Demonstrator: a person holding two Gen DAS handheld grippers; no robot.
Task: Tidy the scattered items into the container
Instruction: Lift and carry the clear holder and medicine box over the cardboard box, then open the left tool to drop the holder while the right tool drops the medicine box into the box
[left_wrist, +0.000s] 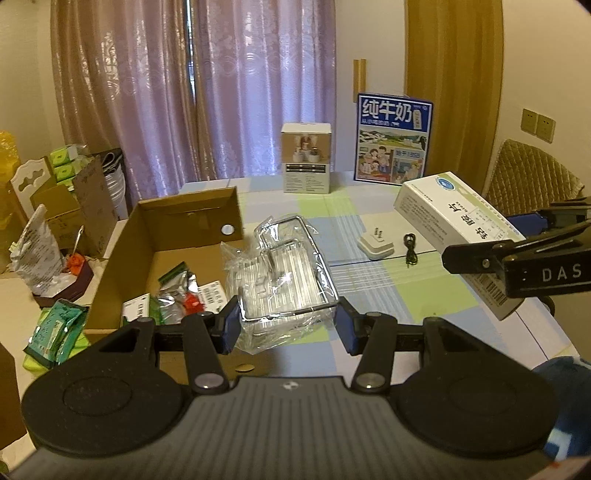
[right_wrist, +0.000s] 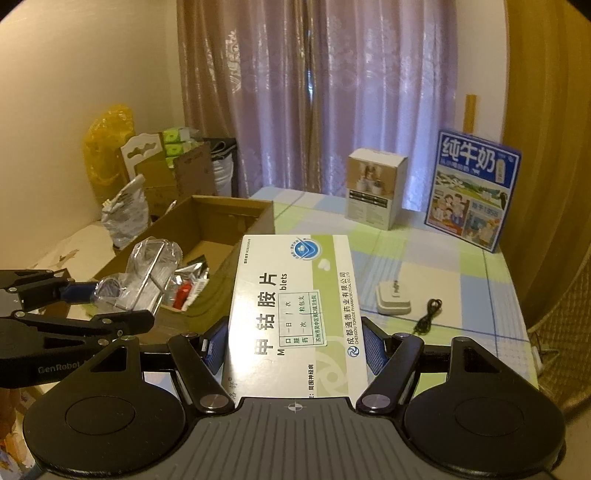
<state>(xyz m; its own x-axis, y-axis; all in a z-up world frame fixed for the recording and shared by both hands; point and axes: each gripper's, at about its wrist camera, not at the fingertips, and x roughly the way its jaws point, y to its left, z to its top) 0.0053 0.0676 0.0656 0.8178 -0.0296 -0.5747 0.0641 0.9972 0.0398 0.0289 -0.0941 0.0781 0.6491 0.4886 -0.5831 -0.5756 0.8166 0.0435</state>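
Above a checked table (left_wrist: 369, 229), the left gripper (left_wrist: 288, 325) clasps a plastic-wrapped wire rack (left_wrist: 284, 273) beside the cardboard box (left_wrist: 192, 236), while the right gripper (right_wrist: 295, 347) grasps a medicine box (right_wrist: 295, 302).

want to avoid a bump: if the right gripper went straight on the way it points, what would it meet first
Likely the cardboard box: the medicine box held in the right gripper already reaches toward its near corner. Depth is hard to judge.
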